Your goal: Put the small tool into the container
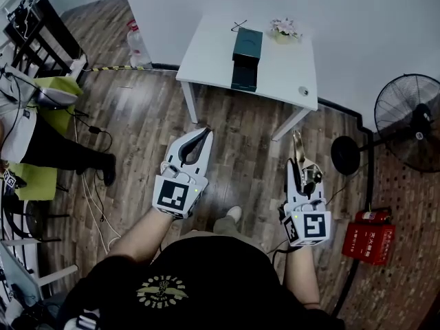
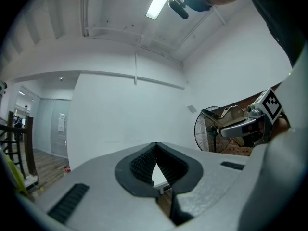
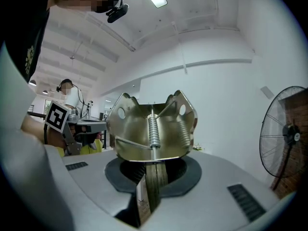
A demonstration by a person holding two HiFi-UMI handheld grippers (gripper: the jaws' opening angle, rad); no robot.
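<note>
Right gripper point(image 1: 302, 174) is clamped on the small metal spring tool point(image 1: 300, 150), which sticks out past the jaw tips, over the wood floor point(image 1: 240, 153). Left gripper point(image 1: 203, 136) is closed with nothing in it. The dark container point(image 1: 246, 57) sits on the white table point(image 1: 206, 50), well apart from both.

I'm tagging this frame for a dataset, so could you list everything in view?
table: one, white, by the far wall
container: one, dark teal, on the table
flower pot: one, pale, at the table's far edge
bottle: one, clear, on the floor left of the table
fan: one, black, standing at the right
red box: one, red, on the floor below the fan
seated person: one, dark trousers, at the left edge
metal clip: one, silvery, in the right gripper
left gripper: one, white, shut, empty
right gripper: one, white, shut on the metal clip
</note>
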